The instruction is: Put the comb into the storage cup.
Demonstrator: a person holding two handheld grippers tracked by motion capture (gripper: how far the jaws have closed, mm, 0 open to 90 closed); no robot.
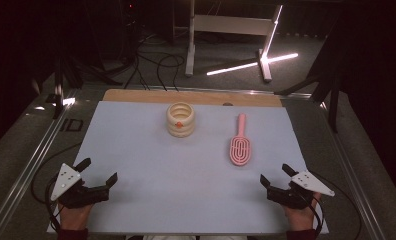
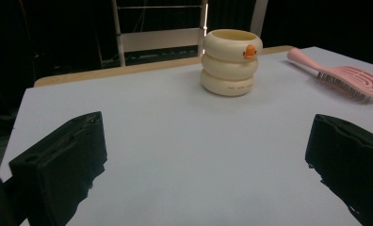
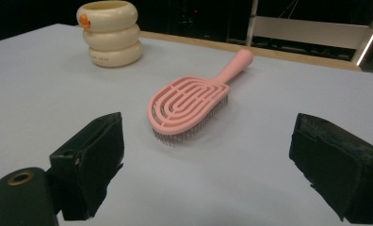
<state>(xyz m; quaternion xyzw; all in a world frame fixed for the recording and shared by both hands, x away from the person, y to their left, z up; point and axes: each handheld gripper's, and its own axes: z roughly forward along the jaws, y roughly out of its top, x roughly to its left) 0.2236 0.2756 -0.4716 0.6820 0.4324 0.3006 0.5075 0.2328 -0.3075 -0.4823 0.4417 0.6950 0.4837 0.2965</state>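
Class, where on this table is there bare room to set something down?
Bare: the wide near stretch between the left gripper and right gripper, and the left side beside the cream ringed cup. Tighter: between that cup and the pink hairbrush.

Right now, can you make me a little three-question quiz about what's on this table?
1. True or false: the pink hairbrush lies with its bristles facing down.
2. Which gripper is nearer the hairbrush: A) the left gripper, B) the right gripper?
3. Fill in: the cream ringed holder has a small ______ mark on its top ring.

Key
1. True: in the right gripper view its slotted back faces up and the bristles meet the mat.
2. B: the brush lies on that side, with both grippers open and holding nothing.
3. Orange.
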